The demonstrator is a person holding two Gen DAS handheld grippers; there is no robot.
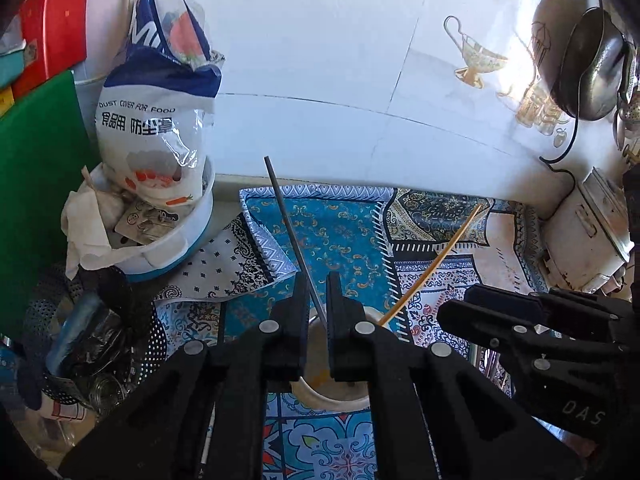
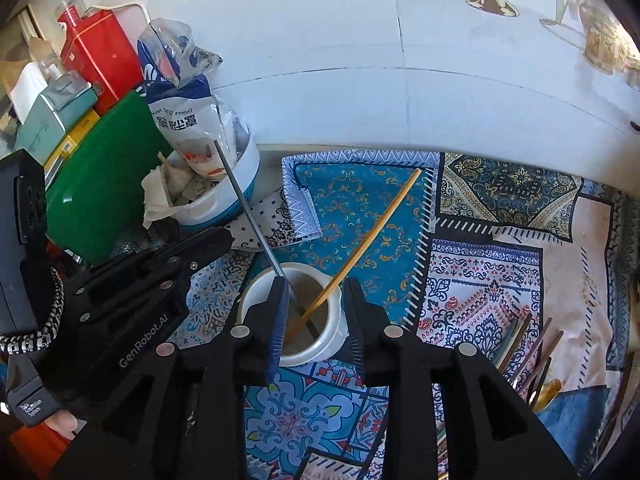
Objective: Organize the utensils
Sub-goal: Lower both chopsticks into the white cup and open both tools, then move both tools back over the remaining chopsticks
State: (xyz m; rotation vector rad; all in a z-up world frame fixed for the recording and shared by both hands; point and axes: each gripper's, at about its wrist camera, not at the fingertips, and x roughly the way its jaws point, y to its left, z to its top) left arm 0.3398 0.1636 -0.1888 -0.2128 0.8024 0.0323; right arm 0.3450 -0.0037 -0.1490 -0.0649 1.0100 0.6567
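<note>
A: Where's the grey chopstick (image 1: 294, 240)?

B: Standing tilted in the white cup (image 2: 332, 332), beside the bamboo chopstick (image 2: 360, 248). It passes between the left hand-held gripper (image 1: 318, 320) fingers, which look slightly apart; contact unclear.

A: Handling?

B: Light, stiff, probably slick; pinch mid-shaft. The right hand-held gripper (image 2: 316, 312) is apart, empty, over the cup.

1. A white cup (image 2: 328, 336) stands upright on the patterned tabletop.
2. A dark metal chopstick (image 2: 248, 208) leans in the cup, tilted left.
3. A bamboo chopstick (image 2: 368, 240) leans in the cup, tilted right.
4. More chopsticks (image 2: 532, 352) lie at the right.
</note>
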